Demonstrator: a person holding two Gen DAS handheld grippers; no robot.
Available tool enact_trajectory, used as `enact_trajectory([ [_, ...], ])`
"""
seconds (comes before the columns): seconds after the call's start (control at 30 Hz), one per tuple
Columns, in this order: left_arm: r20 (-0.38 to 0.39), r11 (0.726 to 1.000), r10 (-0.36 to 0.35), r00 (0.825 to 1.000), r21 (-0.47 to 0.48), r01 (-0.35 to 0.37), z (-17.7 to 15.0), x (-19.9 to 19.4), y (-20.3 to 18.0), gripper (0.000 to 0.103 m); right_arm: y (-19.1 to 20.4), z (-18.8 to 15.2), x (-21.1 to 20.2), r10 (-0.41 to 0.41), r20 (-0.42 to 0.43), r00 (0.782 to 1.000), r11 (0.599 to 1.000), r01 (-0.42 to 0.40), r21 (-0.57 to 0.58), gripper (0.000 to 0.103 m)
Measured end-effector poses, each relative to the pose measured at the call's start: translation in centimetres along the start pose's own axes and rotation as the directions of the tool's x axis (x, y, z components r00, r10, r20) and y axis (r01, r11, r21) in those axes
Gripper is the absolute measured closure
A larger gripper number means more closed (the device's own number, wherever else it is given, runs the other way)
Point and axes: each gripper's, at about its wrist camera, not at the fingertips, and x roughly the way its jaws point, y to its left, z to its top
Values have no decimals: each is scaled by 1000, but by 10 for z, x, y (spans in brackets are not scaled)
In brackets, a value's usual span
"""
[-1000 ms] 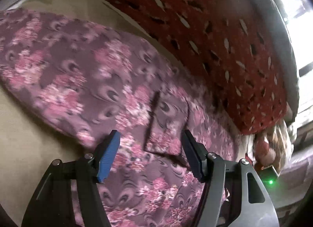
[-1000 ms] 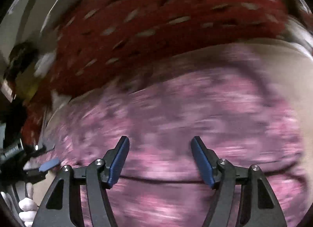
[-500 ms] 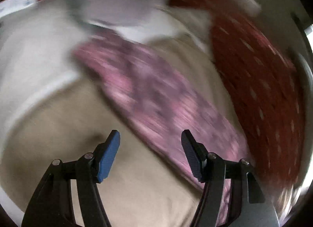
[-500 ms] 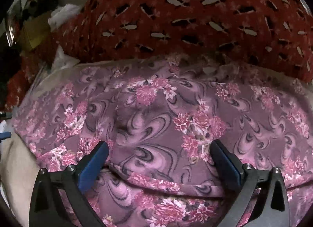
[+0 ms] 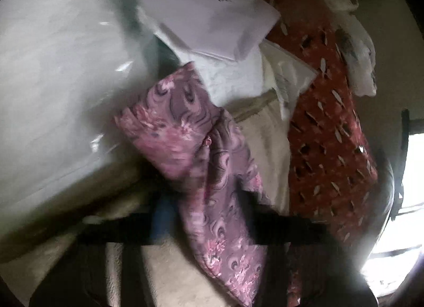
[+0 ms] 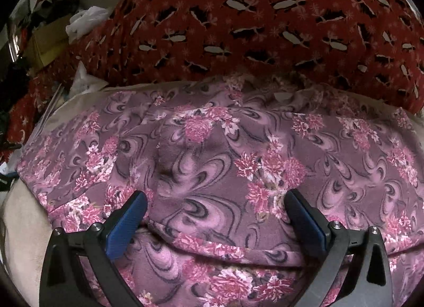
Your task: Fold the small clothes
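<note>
A mauve garment with pink flowers (image 6: 212, 164) lies spread on a beige bed surface (image 6: 23, 225). My right gripper (image 6: 214, 214) is open, its blue pads resting low over the garment's near fold, nothing between them. In the left wrist view the same garment (image 5: 206, 164) runs as a narrow strip toward the upper left. My left gripper (image 5: 204, 209) is blurred and dark; its fingers stand apart on either side of the strip, and I cannot see them pinching it.
A red patterned cloth (image 6: 265, 21) lies along the far side, also in the left wrist view (image 5: 331, 142). White plastic-wrapped packages (image 5: 58, 74) and white packets (image 5: 212, 15) sit at upper left. Clutter and a cardboard box (image 6: 45, 42) lie far left. A bright window (image 5: 408, 187) is at right.
My left gripper has swung left, from over the garment's middle to its narrow end near the white packages. My right gripper opened wider and settled lower on the near fold.
</note>
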Motion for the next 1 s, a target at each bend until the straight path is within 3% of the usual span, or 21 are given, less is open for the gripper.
enact_trajectory([
  [0.07,-14,1000,-1,1000,25,1,-1,1,-6,101,-2,1,0,7,-2,1000,1000,-7,5,0],
  [0.13,20,996,27,999,82,-29,-9,-9,-17,101,-3,2,0,15,-5,1000,1000,-15,11,0],
  [0.27,20,991,4,1000,132,-7,-24,-19,-40,101,-1,6,2,1,-29,1000,1000,-2,-21,0],
  [0.4,25,970,24,999,242,-29,-51,-27,-81,101,-1,14,2,21,-73,997,999,-23,-26,0],
  [0.53,51,932,39,998,359,-55,-86,-36,-127,101,-13,18,-12,19,-78,997,1000,-19,0,0],
  [0.73,25,885,23,999,464,-32,-143,-30,-181,101,-64,5,-55,-143,24,989,990,143,10,0],
  [0.87,-23,853,24,999,523,-9,-185,-14,-209,101,-112,-15,-67,-239,12,971,970,239,39,0],
  [0.97,-68,834,30,997,552,13,-220,-1,-227,101,-151,-33,-56,-167,-72,983,967,178,185,0],
  [1.0,-100,830,30,995,557,31,-235,7,-233,101,-153,-34,-58,-148,-48,988,967,155,204,0],
])
